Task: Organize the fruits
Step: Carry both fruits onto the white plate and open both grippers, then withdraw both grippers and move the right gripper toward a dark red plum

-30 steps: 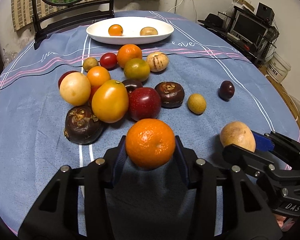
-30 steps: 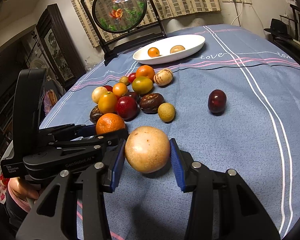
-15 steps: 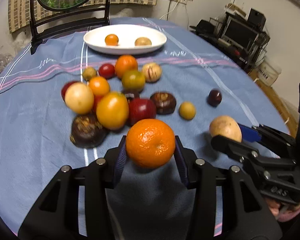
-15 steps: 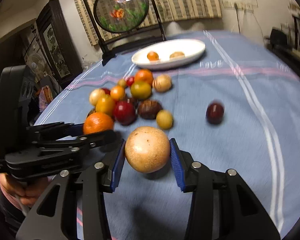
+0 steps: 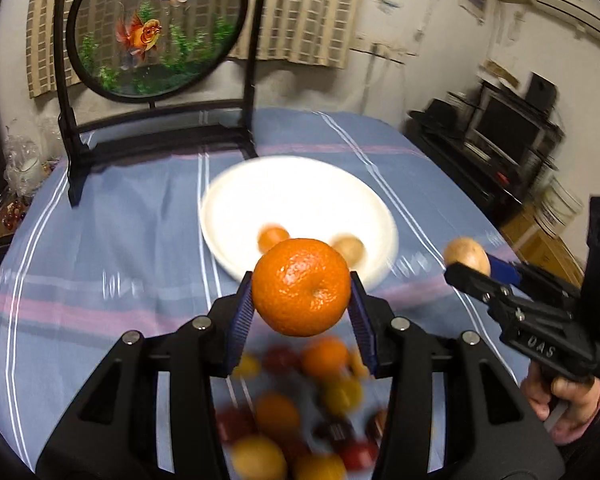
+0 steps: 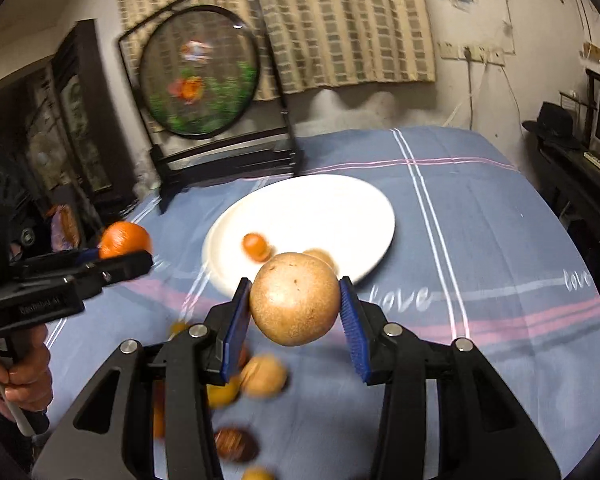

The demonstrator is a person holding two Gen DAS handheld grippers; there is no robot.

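Two fruits ride in the jaws: the left gripper (image 5: 301, 304) is clamped on an orange (image 5: 301, 287), the right gripper (image 6: 294, 312) on a tan round fruit (image 6: 295, 298). Both hang above the bench (image 6: 500, 240), the white plate (image 6: 332, 208) at twelve o'clock holding two small fruits, the loose fruit pile (image 5: 300, 412) blurred at six o'clock.

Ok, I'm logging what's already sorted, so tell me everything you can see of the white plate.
The plate is plain white, shallow and oval, smooth like glazed ceramic, lying flat on the blue striped tablecloth before the fish screen. Two fruits sit at its near edge: a small orange and a tan one, partly hidden. Motion blur softens its rim. Neither gripper touches it.
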